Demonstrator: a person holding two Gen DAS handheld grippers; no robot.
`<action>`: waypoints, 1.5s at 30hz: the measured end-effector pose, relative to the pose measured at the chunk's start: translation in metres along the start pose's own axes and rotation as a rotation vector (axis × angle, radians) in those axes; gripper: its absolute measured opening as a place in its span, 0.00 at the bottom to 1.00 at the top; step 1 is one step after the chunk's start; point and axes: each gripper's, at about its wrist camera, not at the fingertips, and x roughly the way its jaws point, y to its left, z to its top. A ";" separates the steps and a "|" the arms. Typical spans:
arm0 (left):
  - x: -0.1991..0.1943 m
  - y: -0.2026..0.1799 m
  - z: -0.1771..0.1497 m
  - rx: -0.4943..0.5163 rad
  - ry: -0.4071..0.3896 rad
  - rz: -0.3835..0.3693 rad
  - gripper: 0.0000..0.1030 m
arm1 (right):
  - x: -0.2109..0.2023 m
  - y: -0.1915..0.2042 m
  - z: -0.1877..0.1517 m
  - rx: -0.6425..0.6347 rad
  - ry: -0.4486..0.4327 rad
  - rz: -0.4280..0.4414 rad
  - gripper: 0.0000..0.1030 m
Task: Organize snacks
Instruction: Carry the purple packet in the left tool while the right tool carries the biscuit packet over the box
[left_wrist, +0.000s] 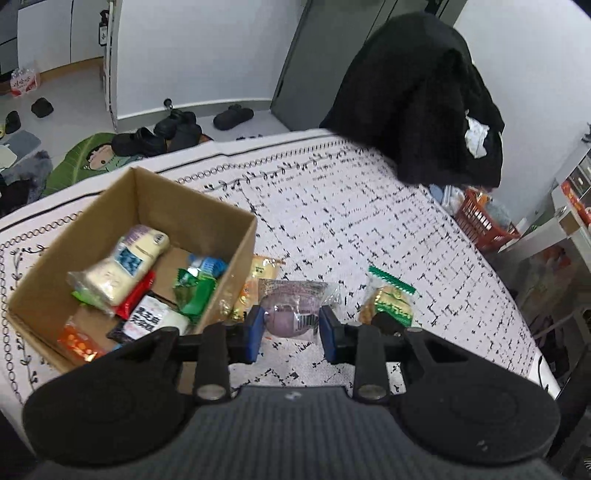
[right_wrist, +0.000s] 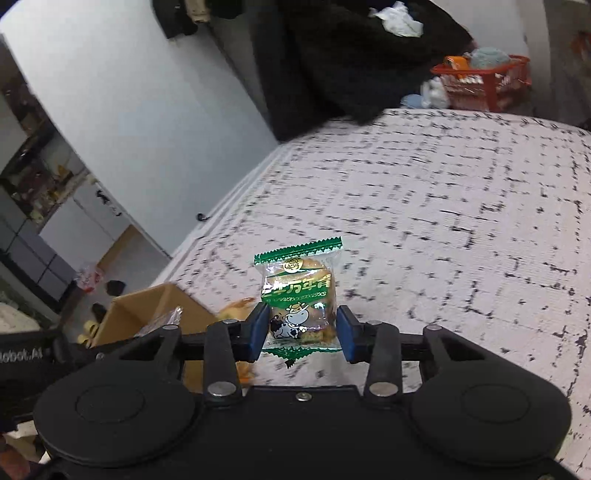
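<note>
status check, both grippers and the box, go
Left hand-held gripper shut on purple bun pack. Right hand-held gripper shut on green cake pack. Cardboard box open, part filled. Path clear.

Matt brown cardboard box (left_wrist: 236, 236) at nine o'clock, glossy plastic wrappers inside. The purple bun's clear wrapper (left_wrist: 295, 314) shines between smooth blue plastic fingers (left_wrist: 255, 334). Green-edged cake packet (right_wrist: 299, 299), glossy film too. Woven cloth covers the bench (left_wrist: 351, 206); fuzzy black garment (left_wrist: 413, 103) at one o'clock.
</note>
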 end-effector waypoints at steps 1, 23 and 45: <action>-0.004 0.002 0.000 -0.003 -0.006 0.000 0.30 | -0.003 0.004 -0.001 -0.009 -0.003 0.008 0.38; -0.061 0.080 0.005 -0.074 -0.075 0.038 0.30 | -0.058 0.091 -0.014 -0.141 -0.106 0.124 0.38; -0.044 0.144 0.023 -0.150 -0.015 0.052 0.27 | -0.025 0.157 -0.038 -0.255 -0.018 0.139 0.38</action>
